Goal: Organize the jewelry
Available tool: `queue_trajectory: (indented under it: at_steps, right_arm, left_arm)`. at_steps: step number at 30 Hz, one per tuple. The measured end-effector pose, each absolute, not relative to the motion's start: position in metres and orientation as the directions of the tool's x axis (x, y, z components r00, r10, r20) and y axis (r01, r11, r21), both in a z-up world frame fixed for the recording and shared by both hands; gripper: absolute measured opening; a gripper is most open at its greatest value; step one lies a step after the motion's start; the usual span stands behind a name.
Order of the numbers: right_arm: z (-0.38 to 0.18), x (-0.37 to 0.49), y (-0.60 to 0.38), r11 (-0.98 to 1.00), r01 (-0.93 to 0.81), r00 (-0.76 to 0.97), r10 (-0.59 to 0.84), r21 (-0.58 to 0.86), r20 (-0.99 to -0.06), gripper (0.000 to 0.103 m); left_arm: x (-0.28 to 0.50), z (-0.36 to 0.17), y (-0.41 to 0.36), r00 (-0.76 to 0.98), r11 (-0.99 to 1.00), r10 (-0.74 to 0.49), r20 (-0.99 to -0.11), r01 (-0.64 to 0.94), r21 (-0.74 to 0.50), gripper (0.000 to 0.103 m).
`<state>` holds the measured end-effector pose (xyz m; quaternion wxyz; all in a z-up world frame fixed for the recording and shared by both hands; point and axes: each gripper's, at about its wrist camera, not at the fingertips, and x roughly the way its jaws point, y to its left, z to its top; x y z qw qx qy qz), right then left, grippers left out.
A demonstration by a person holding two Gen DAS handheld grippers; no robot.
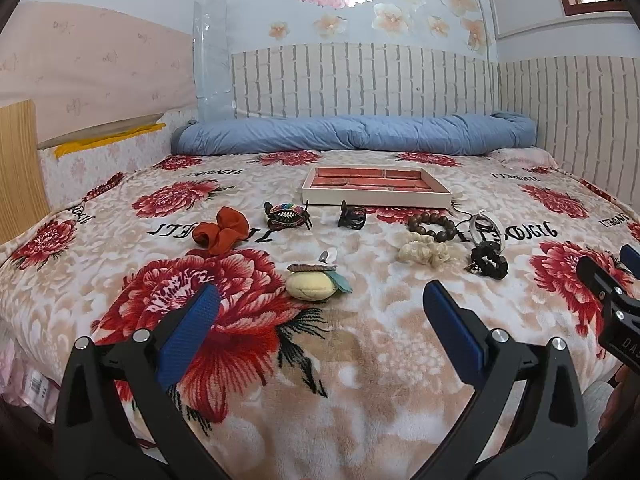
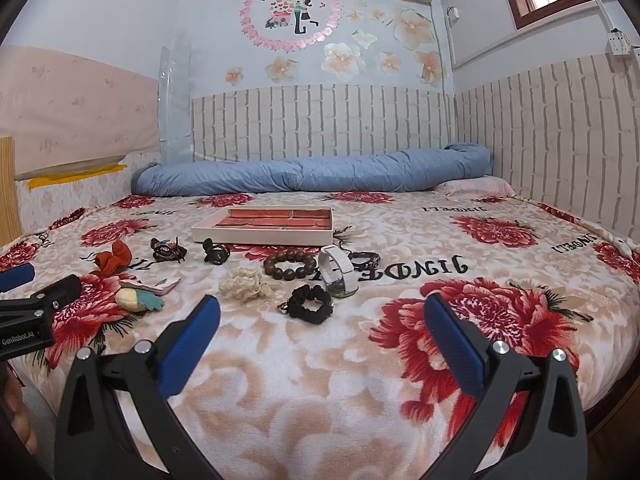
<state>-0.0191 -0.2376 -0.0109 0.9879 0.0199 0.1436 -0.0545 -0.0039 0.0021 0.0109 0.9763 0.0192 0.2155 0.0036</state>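
A shallow white tray with a red brick-pattern lining lies on the floral bed blanket. In front of it sit a red scrunchie, a colourful claw clip, a dark claw clip, a wooden bead bracelet, a cream scrunchie, a black scrunchie, a white watch and a yellow plush clip. My left gripper is open just short of the plush clip. My right gripper is open near the black scrunchie.
A rolled blue quilt lies along the brick-pattern wall behind the tray. A dark bracelet rests beside the watch. The bed's front edge runs beneath both grippers. A wooden headboard stands at the left.
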Motion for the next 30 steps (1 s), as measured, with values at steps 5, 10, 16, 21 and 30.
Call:
queue_trajectory:
  at_steps: [5,10,16,21,30]
  right_arm:
    - [-0.011,-0.0193,-0.2375,0.993,0.115,0.952,-0.103,0.024,-0.287,0.099]
    - [-0.0118,-0.0196,-0.2376,0.993,0.115,0.953,-0.103,0.024,-0.284,0.099]
    - [-0.0116,-0.0197,-0.2377,0.993,0.114,0.953,-0.102,0.024,-0.284,0.099]
    - [-0.0117,-0.0198,-0.2373,0.993,0.114,0.953,-0.103,0.024,-0.284,0.099]
    - [-0.011,-0.02,-0.2363,0.993,0.115,0.953,-0.103,0.025,-0.284,0.099]
  left_arm:
    - [-0.0036,0.0115,0.0024,0.907,0.999,0.015,-0.42,0.001,0.038,0.098]
    - [-0.0035,0.0132,0.0023,0.91,0.999,0.019,-0.415,-0.003,0.039,0.098]
    - [-0.0038,0.0136,0.0025,0.911,0.999,0.019,-0.413,-0.003,0.038,0.098]
    - [-0.0041,0.0136,0.0033,0.911,0.999,0.021,-0.412,-0.005,0.038,0.098]
    - [-0.0038,0.0143,0.0049,0.911,0.999,0.022,-0.411,-0.007,0.039,0.098]
